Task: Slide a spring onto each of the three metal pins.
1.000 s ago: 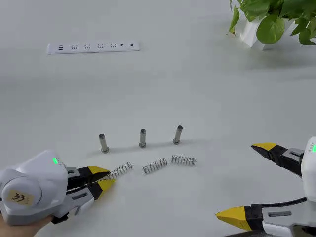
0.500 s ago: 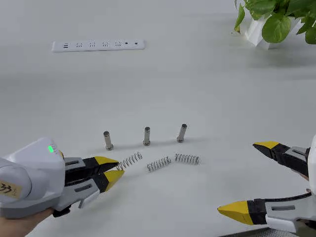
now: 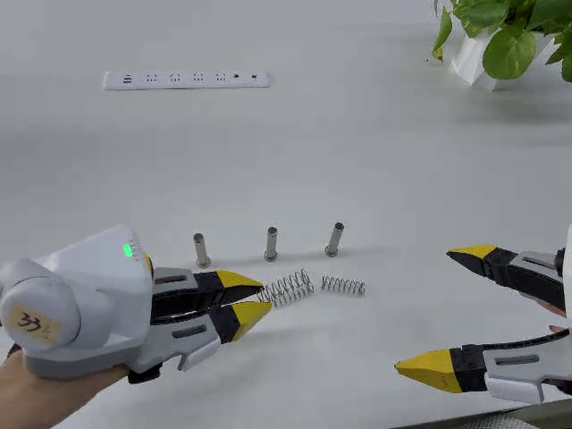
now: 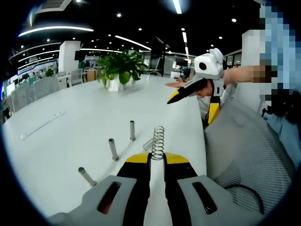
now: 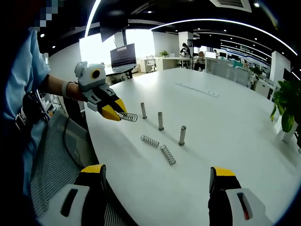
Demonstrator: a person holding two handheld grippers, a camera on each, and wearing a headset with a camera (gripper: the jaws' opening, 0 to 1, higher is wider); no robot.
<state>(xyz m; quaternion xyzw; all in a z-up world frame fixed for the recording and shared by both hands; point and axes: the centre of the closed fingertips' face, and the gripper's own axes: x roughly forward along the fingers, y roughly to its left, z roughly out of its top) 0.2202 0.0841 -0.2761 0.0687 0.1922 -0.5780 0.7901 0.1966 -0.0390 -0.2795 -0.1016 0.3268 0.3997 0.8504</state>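
Jaws tight on spring [image 4: 158, 137] (left gripper [image 4: 158, 157])

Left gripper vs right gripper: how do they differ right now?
The left gripper has its jaws shut on a spring; the right gripper has its jaws wide open and holds nothing. The left gripper is close to the pins; the right gripper is off to the side, farther from them. Both have black jaws with yellow tips.

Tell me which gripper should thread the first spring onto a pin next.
Left. The left gripper is shut on a spring, held just in front of the row of pins. The right gripper is open, empty and off to the side, farther from them.
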